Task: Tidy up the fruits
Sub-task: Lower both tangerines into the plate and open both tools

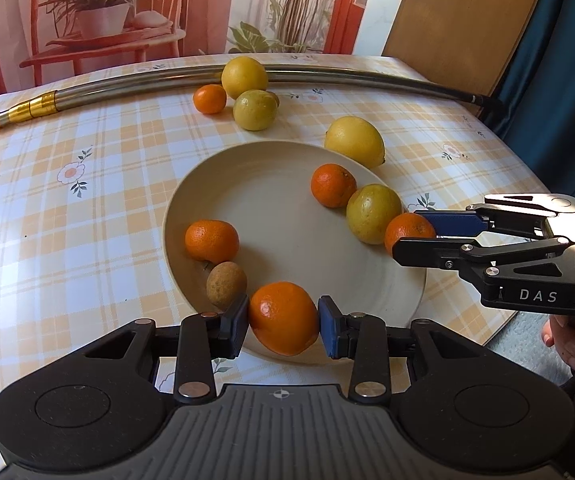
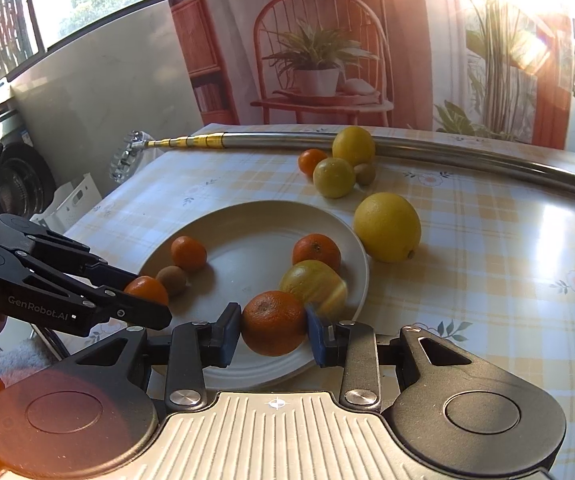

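Checked tablecloth [image 1: 87, 216]; right gripper [image 1: 415, 236] half-hides a tangerine [image 1: 405, 230].

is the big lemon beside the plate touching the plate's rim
Cannot tell. In the right wrist view the lemon sits right against the plate rim, but neither view shows a clear contact or gap there.

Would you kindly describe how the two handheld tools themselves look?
Both are black linkage tools with silver rivets and blue pads. The left tool has a grey ribbed base; its side reads "GenRobot.AI". The right tool has a pale ribbed base; its side reads "DAS".
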### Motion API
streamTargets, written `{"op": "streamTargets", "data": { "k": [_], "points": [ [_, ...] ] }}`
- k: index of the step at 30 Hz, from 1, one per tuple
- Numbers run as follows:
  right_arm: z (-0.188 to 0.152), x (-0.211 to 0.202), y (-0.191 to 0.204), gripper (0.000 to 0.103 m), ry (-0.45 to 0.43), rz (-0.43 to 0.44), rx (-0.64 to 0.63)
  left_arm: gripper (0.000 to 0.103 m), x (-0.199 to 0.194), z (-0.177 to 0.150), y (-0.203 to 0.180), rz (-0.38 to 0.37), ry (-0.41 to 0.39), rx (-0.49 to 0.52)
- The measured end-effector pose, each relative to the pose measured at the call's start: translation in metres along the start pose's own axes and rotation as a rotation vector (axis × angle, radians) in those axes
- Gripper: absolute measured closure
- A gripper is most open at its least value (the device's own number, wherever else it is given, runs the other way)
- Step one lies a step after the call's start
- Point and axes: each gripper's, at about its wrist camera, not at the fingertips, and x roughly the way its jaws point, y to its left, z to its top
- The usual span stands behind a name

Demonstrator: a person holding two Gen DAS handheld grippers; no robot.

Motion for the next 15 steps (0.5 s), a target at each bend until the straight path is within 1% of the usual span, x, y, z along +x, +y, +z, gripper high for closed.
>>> {"op": "streamTargets", "data": {
  "k": [4, 15],
  "points": [
    [-0.001, 0.005, 0.000, 0.070, 0.023, -0.003, -0.002, 0.064, 0.003, -0.001, -0.002, 0.030, 0.005, 0.018],
    [-0.002, 0.015, 0.004, 0.070, 0.072, -0.010, -0.031, 0.064, 0.005, -0.003, -0.004, 0.069, 0.002, 0.044]
  ]
}}
